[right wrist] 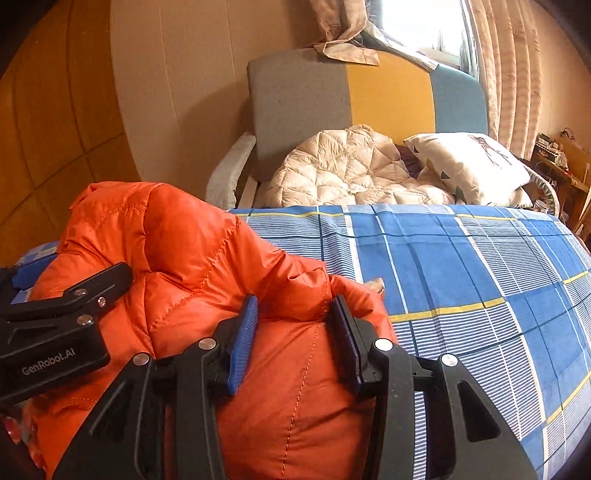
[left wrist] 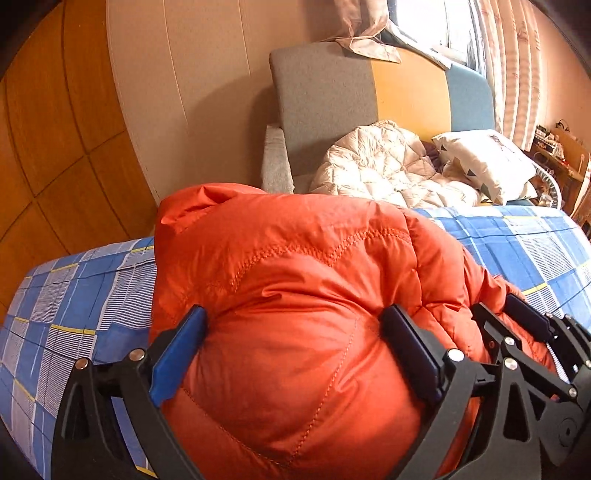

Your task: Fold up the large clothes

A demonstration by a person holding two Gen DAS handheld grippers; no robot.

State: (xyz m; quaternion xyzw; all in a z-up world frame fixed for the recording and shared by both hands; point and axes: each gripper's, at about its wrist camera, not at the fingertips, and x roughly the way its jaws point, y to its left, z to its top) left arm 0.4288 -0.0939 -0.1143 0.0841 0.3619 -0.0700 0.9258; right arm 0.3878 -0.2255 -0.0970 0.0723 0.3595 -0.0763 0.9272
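Note:
A puffy orange down jacket (left wrist: 295,288) lies bunched on the bed with the blue checked sheet (left wrist: 535,251). My left gripper (left wrist: 295,325) has its jaws wide apart with a thick bulge of the jacket between them, the blue pads pressing its sides. My right gripper (right wrist: 293,314) sits on the jacket's right part (right wrist: 192,258), jaws partly apart around a thick fold of it. The right gripper also shows at the right edge of the left wrist view (left wrist: 524,332), and the left gripper at the left of the right wrist view (right wrist: 66,295).
Behind the bed stands an armchair (right wrist: 299,99) with a cream quilted jacket (right wrist: 343,170) and a white pillow (right wrist: 469,162) on it. A curtained window (right wrist: 424,22) is above it. The sheet (right wrist: 480,280) stretches to the right. A wooden floor (left wrist: 44,147) lies left.

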